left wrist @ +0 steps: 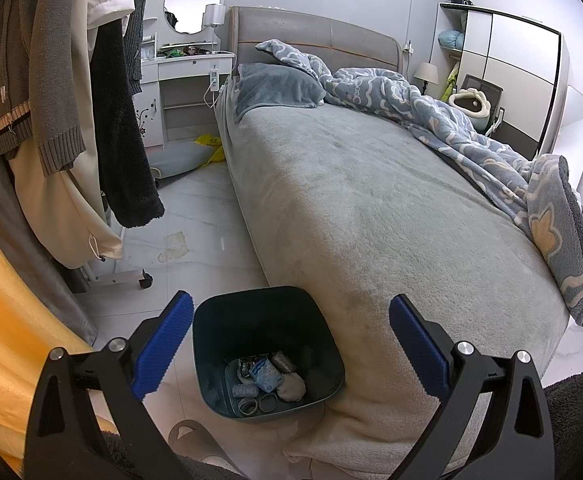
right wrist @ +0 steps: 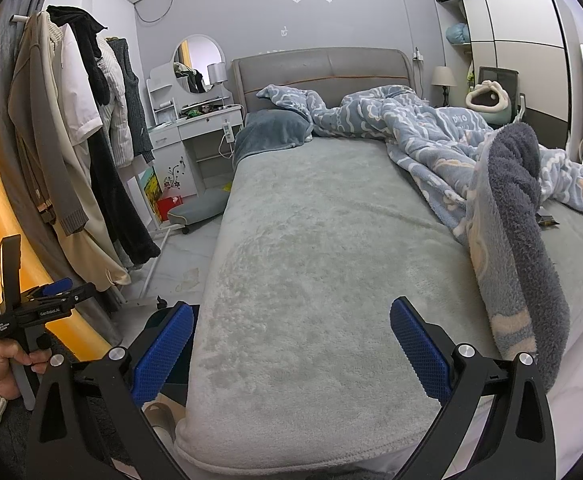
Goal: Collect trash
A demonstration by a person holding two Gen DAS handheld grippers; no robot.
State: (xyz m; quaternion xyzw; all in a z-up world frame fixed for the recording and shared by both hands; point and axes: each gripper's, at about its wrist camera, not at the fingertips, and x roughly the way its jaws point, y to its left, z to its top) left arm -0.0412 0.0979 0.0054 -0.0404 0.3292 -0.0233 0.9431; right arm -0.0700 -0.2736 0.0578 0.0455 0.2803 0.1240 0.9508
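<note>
Bedroom w/ a grey plush-covered bed (right wrist: pixel 311 240), rumpled blue patterned blanket (right wrist: pixel 431 136), pale tiled floor. Dark teal plastic trash bin (left wrist: pixel 267 356) sits on the floor against the bed, just ahead of & between the fingers of the left hand-held gripper (left wrist: pixel 290 344), jaws apart, empty. Inside: light crumpled wrappers, tissue. Bin prob. light, stiff; best gripped by the rim. Right hand-held gripper (right wrist: pixel 291 346) hovers over the bed, jaws apart, empty.
</note>
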